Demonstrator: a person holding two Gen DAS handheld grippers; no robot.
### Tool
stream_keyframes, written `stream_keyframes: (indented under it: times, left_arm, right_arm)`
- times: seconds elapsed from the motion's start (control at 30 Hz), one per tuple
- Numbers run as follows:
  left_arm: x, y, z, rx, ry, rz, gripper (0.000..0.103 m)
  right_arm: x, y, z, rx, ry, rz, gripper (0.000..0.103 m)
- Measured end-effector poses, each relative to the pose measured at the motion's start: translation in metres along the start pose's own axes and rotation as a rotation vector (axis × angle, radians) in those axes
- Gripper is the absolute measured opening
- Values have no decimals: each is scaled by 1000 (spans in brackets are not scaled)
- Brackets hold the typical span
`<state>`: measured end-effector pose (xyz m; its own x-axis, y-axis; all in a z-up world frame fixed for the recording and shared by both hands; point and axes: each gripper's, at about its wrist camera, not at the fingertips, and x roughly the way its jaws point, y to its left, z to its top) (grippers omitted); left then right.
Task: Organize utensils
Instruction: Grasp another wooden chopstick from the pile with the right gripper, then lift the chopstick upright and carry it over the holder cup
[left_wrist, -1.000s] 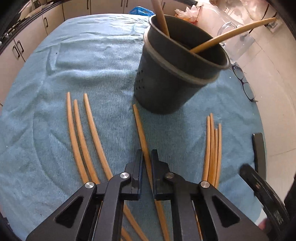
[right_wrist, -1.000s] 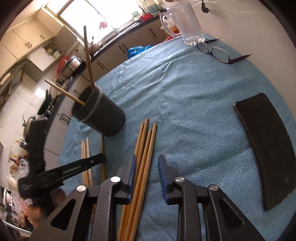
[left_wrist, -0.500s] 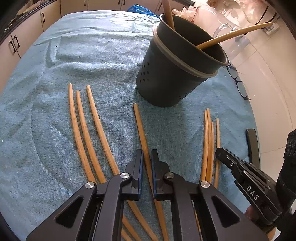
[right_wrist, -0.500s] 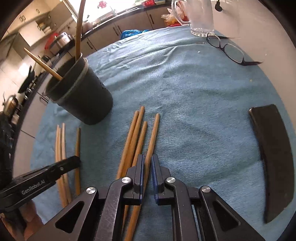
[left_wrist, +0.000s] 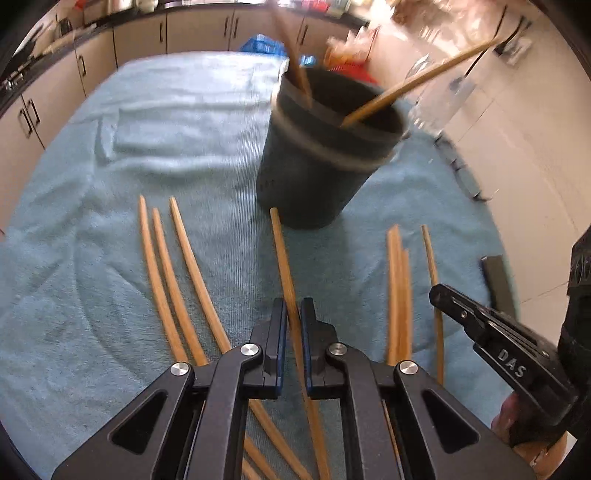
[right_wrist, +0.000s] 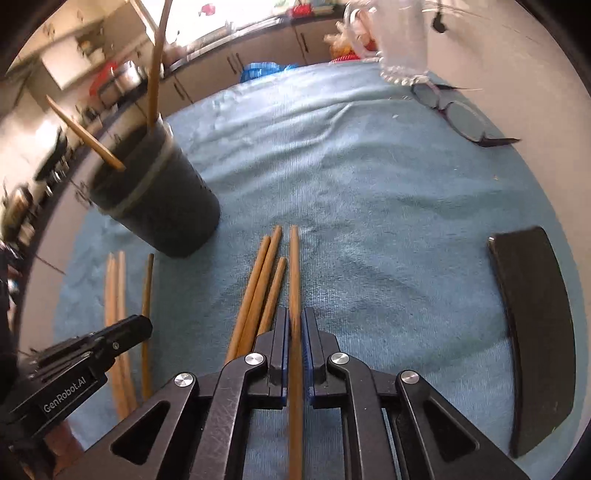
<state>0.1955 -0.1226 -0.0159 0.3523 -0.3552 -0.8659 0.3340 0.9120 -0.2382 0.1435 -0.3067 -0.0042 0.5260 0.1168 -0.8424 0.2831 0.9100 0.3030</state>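
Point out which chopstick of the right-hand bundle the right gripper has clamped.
The rightmost chopstick: it runs straight between the shut right gripper, apart from the three loose chopsticks bunched beside it.

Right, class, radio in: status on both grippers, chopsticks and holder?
Left gripper shut on chopstick. Right gripper shut on another. Holder upright, path clear.

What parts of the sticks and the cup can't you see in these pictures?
- Left wrist view: the left gripper hides the near end of its chopstick.
- Right wrist view: the right gripper covers part of its chopstick; the bottom edge cuts off the rest.
- Both views: the dark holder hides the lower ends of the two chopsticks standing in it, and it is blurred.
- Right wrist view: the glass mug is blurred and cut off at the top.
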Motion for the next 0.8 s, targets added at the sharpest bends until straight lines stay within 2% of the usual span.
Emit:
stream_keyframes:
  times: [0.03, 0.23, 0.43, 0.67, 0.73, 0.8]
  left_arm:
    - [-11, 0, -1, 2, -23, -14, 7]
    - [-66, 3, -10, 10, -149, -34, 6]
    - [-109, -1, -22, 27, -255, -29, 6]
    - [-129, -11, -28, 62, -288, -45, 6]
    - [-126, -13, -28, 74, -268, -43, 6]
    - [-115, -8, -24, 44, -211, -47, 6]
  right_arm:
    - [-11, -3, -2, 13, -31, 40, 7]
    - [-78, 1, -12, -10, -237, 126, 7]
    - [-120, 6, -28, -37, -389, 143, 7]
    - [-136, 0, -41, 0, -432, 143, 7]
    - [-139, -1, -42, 5, -438, 141, 7]
    - [-140, -1, -43, 4, -438, 139, 7]
